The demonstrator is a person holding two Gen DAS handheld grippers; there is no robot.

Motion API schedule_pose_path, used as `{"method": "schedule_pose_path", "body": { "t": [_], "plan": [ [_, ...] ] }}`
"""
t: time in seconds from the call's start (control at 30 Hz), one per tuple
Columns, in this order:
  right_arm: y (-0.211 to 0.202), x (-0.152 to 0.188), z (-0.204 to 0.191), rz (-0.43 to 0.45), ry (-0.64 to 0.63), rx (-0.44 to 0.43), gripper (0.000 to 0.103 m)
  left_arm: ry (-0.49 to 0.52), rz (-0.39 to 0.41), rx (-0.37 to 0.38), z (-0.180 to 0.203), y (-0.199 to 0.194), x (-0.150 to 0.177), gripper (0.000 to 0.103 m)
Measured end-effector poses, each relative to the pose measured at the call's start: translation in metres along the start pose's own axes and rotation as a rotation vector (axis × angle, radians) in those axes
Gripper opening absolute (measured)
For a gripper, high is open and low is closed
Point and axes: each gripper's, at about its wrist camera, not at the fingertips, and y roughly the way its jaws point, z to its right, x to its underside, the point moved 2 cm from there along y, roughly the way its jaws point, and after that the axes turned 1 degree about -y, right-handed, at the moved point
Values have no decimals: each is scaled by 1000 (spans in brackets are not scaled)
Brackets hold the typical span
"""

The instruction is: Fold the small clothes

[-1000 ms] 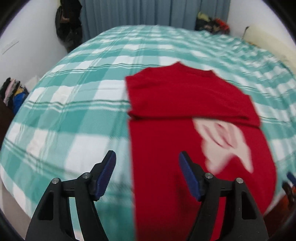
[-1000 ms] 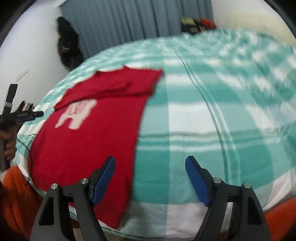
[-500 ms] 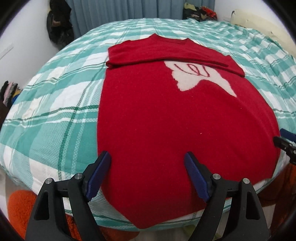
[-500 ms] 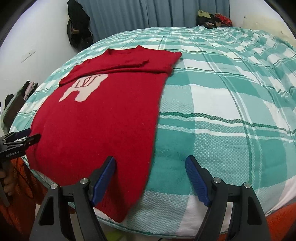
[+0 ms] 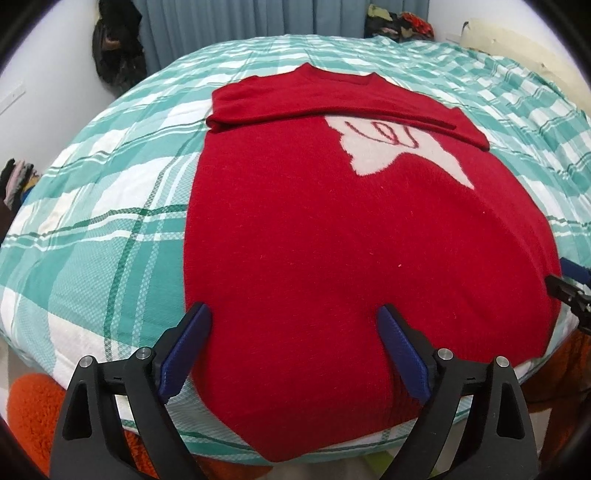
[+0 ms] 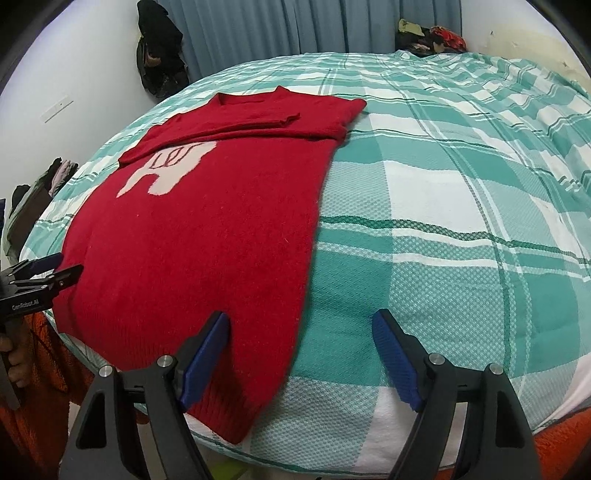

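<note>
Left wrist view. The red sweater (image 5: 332, 236) lay flat on the green-and-white checked bedspread (image 5: 103, 229), neck toward the far curtain (image 5: 258, 18) and hem (image 5: 280, 439) draped over the near edge of the bed. Both sleeves were already folded across the chest, partly covering the white motif (image 5: 399, 155). The left gripper (image 5: 293, 343) hovered above the hem's left corner; its jaws had just been opening and stood wide, with fabric below them but nothing pinched. The tip of the right gripper (image 5: 569, 288) showed at the right border, beside the sweater's other side.

Right wrist view. The same sweater (image 6: 207, 236) occupied the left half of the frame, its right edge running down to the hem between the blue pads (image 6: 207, 354). The right gripper (image 6: 303, 354) was likewise spread wide and empty, straddling the hem's right corner. The left gripper (image 6: 44, 273) appeared at the left border, held in a hand (image 6: 11, 354).

Step in hand, as judged: sleeves done, the bottom-to-top fold about to begin. The next move probably calls for lowering each gripper onto its hem corner, closing on the full thickness of the knit, then carrying both corners together toward the neckline so that the fold stays square.
</note>
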Motion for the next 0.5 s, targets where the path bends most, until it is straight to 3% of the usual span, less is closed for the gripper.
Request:
{"method": "schedule_pose_path", "body": {
  "t": [0.5],
  "plan": [
    [0,0,0,-2,1,0,80,10,0,-1,1,0,1,94]
  ]
}}
